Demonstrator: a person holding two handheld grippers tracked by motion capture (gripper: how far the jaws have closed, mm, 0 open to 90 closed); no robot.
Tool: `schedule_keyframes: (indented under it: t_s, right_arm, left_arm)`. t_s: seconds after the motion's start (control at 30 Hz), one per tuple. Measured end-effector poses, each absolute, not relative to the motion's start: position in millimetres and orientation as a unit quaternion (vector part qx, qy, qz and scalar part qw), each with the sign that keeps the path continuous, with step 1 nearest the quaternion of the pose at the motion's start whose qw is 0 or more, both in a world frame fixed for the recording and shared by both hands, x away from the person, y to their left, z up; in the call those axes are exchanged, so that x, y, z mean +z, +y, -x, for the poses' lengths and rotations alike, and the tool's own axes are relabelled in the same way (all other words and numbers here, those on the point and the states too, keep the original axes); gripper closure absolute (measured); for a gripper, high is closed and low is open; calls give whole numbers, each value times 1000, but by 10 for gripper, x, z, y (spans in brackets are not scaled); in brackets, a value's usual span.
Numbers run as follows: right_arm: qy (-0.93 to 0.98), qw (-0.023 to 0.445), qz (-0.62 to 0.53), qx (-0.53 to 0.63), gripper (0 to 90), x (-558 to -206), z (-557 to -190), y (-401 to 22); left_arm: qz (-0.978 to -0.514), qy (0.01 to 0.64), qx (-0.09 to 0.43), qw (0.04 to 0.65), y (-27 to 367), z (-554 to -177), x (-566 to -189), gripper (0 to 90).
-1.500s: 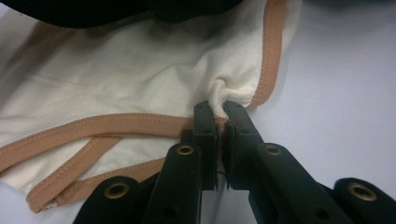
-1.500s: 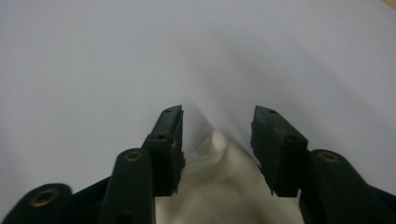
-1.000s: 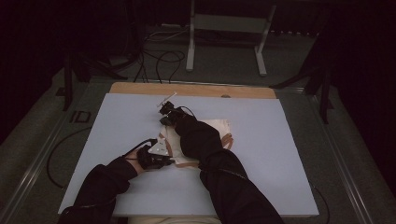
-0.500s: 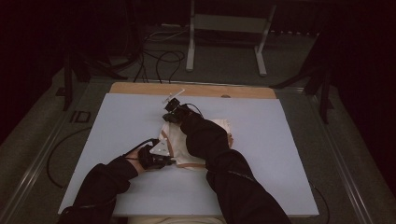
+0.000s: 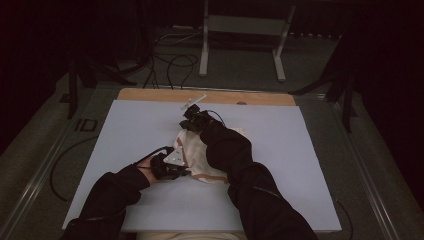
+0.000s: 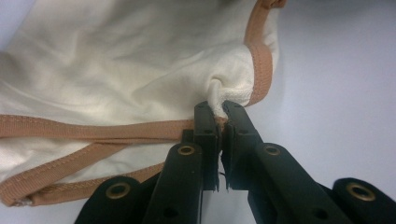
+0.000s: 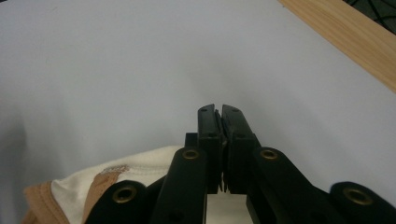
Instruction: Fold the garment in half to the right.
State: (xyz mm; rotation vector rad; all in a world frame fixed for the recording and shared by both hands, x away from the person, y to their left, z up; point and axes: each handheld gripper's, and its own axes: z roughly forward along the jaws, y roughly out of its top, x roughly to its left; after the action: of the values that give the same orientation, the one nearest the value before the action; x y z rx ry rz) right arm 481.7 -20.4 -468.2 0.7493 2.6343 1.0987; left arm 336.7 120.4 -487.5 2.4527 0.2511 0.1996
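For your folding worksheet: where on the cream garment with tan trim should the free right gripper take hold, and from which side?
Grip the tan-bound edge of the cream garment, away from the corner the left gripper pinches. Come in low from the open table side: the hem lies flat at the cloth's border, so fingers can slide under it.

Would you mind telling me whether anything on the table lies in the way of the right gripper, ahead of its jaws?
Nothing visible does. The right gripper is shut, with bare table ahead up to the wooden edge strip. The cream garment lies beneath it, and the left gripper is shut on its corner.
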Motion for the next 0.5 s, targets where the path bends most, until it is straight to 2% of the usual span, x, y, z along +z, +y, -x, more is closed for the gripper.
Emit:
schedule_keyframes:
  t_s: [0.5]
  right_arm:
    - [886,104,-249,376,879,-4559,-4776,-430]
  left_arm:
    - [-940,76,73,324,1086,-3390,-4745,860]
